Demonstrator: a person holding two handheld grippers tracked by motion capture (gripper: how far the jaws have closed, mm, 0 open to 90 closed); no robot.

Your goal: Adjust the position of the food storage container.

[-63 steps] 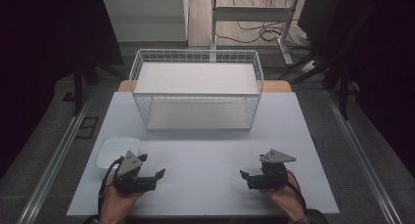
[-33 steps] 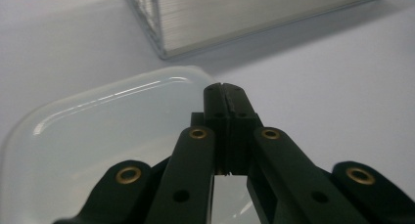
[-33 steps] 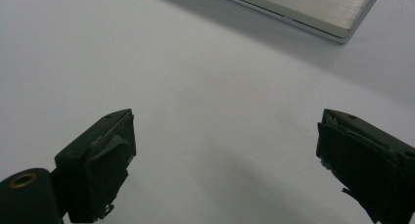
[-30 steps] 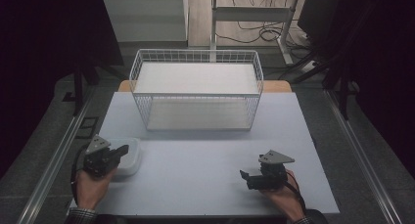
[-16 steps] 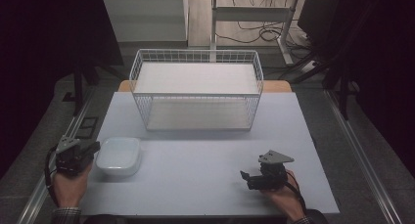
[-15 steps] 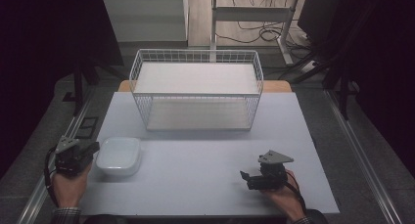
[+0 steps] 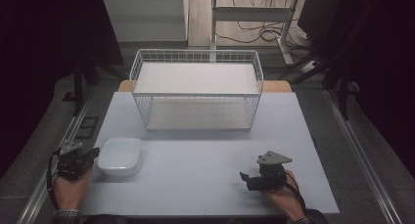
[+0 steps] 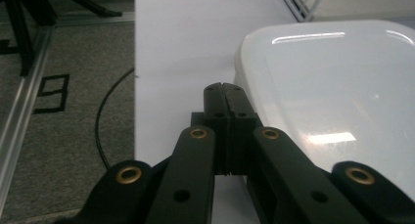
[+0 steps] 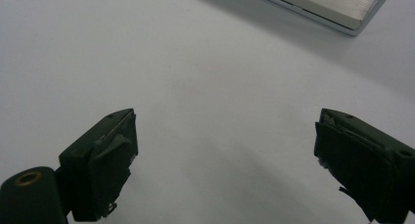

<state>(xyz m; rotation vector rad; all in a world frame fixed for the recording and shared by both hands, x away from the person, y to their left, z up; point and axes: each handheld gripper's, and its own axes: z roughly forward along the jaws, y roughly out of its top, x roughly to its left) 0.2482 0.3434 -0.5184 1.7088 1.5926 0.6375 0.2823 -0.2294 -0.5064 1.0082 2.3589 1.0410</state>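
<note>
Left tongs [image 8: 226, 94] clenched empty beside white container [image 7: 120, 156], right tongs [image 9: 225, 165] released, resting low on table [image 7: 205, 150]

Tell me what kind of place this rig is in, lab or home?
Probably a lab or data-collection workstation, not a home. A bare white table is flanked by metal rails, loose cables lie on the floor behind, and the props are few: a white wire basket and a white lidded container.

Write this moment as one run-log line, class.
left hand-held gripper: shut, beside white container | right hand-held gripper: open, empty | wire basket: empty
</note>
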